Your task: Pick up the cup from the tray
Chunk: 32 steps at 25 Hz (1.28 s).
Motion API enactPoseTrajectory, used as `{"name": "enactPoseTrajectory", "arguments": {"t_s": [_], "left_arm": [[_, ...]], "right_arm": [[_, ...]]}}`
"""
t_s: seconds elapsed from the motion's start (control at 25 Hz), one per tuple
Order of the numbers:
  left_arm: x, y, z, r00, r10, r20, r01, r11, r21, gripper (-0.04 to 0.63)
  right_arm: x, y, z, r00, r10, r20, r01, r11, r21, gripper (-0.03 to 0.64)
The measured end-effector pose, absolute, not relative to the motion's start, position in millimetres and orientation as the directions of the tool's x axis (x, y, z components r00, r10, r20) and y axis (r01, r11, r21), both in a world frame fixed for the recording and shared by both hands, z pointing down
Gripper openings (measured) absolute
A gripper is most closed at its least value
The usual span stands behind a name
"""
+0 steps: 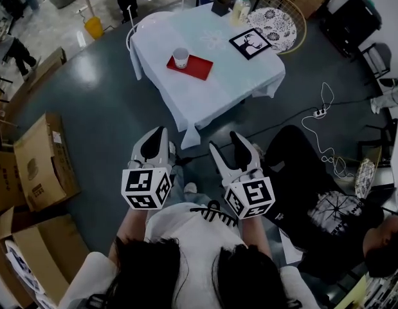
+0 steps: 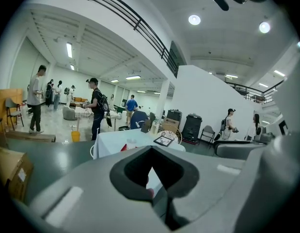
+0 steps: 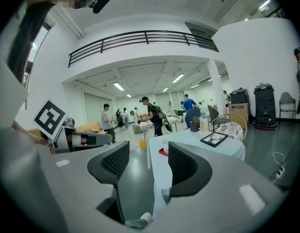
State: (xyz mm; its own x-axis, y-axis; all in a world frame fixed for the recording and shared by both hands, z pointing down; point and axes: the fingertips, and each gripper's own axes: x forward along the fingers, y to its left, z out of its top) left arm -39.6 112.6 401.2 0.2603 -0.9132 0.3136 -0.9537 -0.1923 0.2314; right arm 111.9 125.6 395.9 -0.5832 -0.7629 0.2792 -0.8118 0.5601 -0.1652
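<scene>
A white cup (image 1: pixel 180 57) stands on a red tray (image 1: pixel 193 67) on a table draped in a pale blue cloth (image 1: pixel 218 92), far ahead in the head view. Both grippers are held low, close to the person's body and well short of the table. My left gripper (image 1: pixel 153 145) is shut with nothing in it; its jaws meet at the tips (image 2: pixel 150 149). My right gripper (image 1: pixel 228 149) is open and empty (image 3: pixel 149 161). Between the right jaws the cup (image 3: pixel 165 143) and tray (image 3: pixel 162 152) show small in the distance. The left gripper view catches the cup (image 2: pixel 132 142) just above its jaws.
A framed picture (image 1: pixel 253 42) and a patterned round plate (image 1: pixel 273 24) lie on the table's far side. Cardboard boxes (image 1: pixel 38 166) line the left. A seated person in black (image 1: pixel 314 198) is at the right, with a power strip (image 1: pixel 320 112) and cable on the floor. People stand further back.
</scene>
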Motion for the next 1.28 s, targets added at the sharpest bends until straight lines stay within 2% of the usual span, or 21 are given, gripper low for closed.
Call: {"name": "enactPoseTrajectory", "arguments": {"t_s": [0.24, 0.72, 1.04, 1.28], "left_arm": [[-50, 71, 411, 0.263, -0.904, 0.336, -0.956, -0.198, 0.218, 0.001], [-91, -28, 418, 0.265, -0.897, 0.354, -0.958, -0.204, 0.201, 0.001], [-108, -86, 424, 0.338, -0.859, 0.385, -0.939, -0.276, 0.207, 0.001], [-122, -119, 414, 0.346, -0.871, 0.349, -0.936, -0.298, 0.186, 0.001]], "right_arm": [[97, 81, 399, -0.584, -0.763, 0.278, -0.812, 0.558, -0.174, 0.266], [58, -18, 409, -0.563, -0.762, 0.319, -0.824, 0.548, -0.146, 0.335], [18, -81, 406, -0.559, -0.766, 0.317, -0.824, 0.557, -0.104, 0.371], [-5, -119, 412, -0.540, -0.776, 0.327, -0.834, 0.545, -0.086, 0.388]]}}
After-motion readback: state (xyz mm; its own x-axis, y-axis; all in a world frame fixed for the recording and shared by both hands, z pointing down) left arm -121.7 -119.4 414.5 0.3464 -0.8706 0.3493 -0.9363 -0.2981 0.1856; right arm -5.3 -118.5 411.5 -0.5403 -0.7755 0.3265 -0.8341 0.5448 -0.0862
